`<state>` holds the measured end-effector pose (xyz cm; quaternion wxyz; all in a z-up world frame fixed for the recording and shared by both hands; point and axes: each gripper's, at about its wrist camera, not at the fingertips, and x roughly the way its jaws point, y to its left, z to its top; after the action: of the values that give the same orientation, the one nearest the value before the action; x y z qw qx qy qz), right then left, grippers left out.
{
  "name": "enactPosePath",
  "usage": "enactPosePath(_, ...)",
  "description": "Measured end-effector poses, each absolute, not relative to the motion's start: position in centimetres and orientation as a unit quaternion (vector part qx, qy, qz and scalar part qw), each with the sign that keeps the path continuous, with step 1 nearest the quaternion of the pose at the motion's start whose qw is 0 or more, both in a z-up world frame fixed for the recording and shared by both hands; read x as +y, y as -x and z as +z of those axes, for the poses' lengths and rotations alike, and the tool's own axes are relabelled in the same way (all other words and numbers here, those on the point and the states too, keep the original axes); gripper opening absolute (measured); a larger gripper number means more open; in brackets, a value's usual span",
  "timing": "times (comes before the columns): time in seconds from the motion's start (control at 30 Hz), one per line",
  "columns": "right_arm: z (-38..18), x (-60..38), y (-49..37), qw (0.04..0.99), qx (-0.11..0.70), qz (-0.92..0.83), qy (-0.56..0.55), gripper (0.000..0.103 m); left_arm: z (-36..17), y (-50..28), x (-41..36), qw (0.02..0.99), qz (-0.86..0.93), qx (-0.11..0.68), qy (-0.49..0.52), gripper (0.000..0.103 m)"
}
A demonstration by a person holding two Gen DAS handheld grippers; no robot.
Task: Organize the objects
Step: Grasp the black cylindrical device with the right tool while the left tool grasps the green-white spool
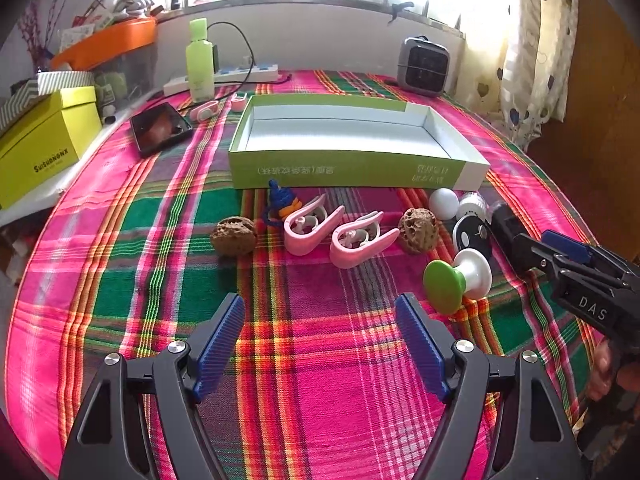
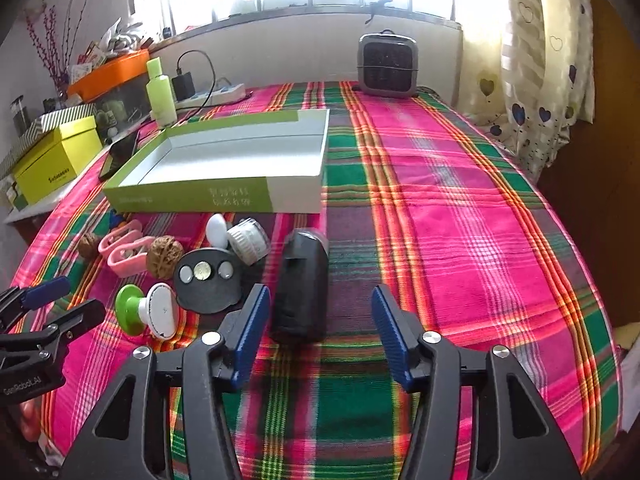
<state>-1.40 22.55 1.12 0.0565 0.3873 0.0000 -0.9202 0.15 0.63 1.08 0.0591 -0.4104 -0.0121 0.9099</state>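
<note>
- Left gripper (image 1: 320, 344): jaws apart, empty, over bare plaid cloth on the table (image 1: 320, 400).
- Ahead, a row before the green box (image 1: 352, 172): walnut (image 1: 233, 235), two pink clips (image 1: 312, 226), second walnut (image 1: 418, 230), green-and-white knob (image 1: 456, 280).
- Black cylindrical device (image 2: 302, 288): lying flat right of the row, long axis running toward the box, clear end pointing at it.
- Right gripper (image 2: 320, 330): jaws apart, straddling the device's near end, not clamped.

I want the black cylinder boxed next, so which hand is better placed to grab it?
Right, probably. The right gripper stands open with the black cylinder lying between its fingers. The left gripper hovers open over bare cloth, nearer the pink clips.
</note>
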Motion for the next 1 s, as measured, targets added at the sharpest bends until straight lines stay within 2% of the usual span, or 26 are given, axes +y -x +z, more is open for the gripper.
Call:
enactPosePath(0.1, 1.3, 23.1, 1.4, 0.051, -0.001, -0.922, -0.384, 0.048, 1.3, -0.2, 0.9, 0.062, 0.911, -0.011, 0.407, 0.078)
enactPosePath(0.53, 0.2, 22.4, 2.5, 0.087, 0.009, -0.910, -0.406, 0.047, 2.0, -0.3, 2.5, 0.097, 0.907, -0.017, 0.410, 0.078)
enactPosePath(0.8, 0.3, 22.7, 2.7, 0.089, 0.018, -0.907, -0.410, 0.030, 2.4, -0.2, 4.2, 0.131, 0.898, -0.029, 0.419, 0.078)
enactPosePath(1.0, 0.3, 22.7, 2.8, 0.096, 0.017, -0.907, -0.409, 0.029, 2.2, 0.2, 5.4, 0.136, 0.891, -0.025, 0.432, 0.078)
